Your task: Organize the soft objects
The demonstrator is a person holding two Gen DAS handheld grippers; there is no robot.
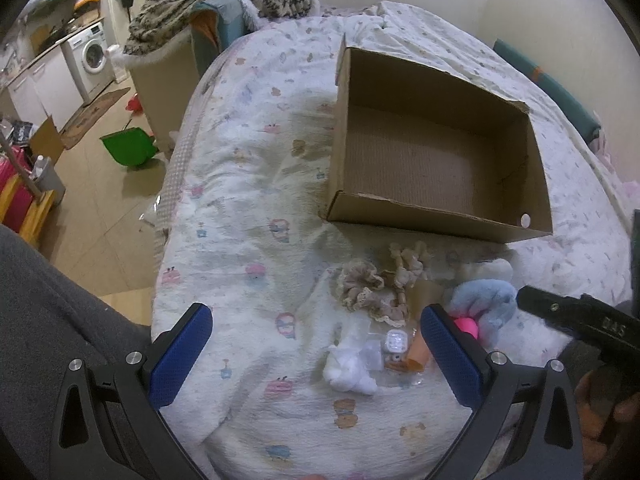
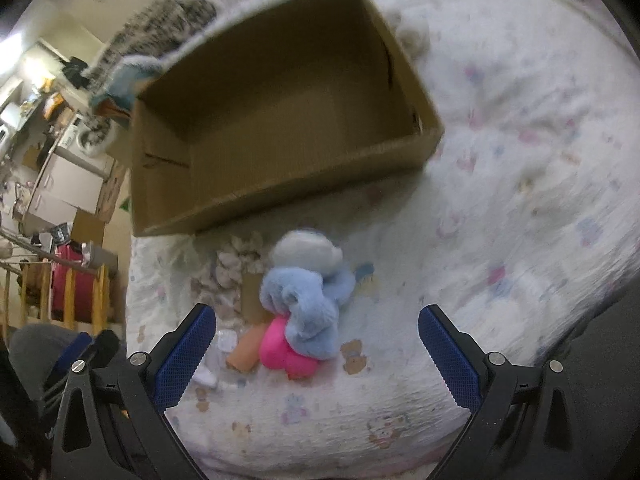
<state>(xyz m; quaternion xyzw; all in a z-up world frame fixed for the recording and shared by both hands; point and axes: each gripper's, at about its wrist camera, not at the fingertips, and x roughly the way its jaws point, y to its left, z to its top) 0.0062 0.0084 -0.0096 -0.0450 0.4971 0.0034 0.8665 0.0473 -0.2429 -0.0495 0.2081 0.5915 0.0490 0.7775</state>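
Blue fluffy toy (image 2: 304, 300) lies just before the empty cardboard box (image 2: 280, 120), so with right gripper (image 2: 318, 344) and left gripper (image 1: 316, 344) both wide, I'd pinch its bulk deep.

Left hand-held gripper (image 1: 316, 354), right hand-held gripper (image 2: 317, 354): both agape.

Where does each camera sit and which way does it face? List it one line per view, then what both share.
Left wrist: on the left gripper, low over the bed, facing the cardboard box; its blue fingers, a grey sleeve and the right gripper's black tip show.
Right wrist: on the right gripper, facing the blue plush and the box, blurred; its blue fingers show.
Shared: box, blue plush, pink item, bedspread.
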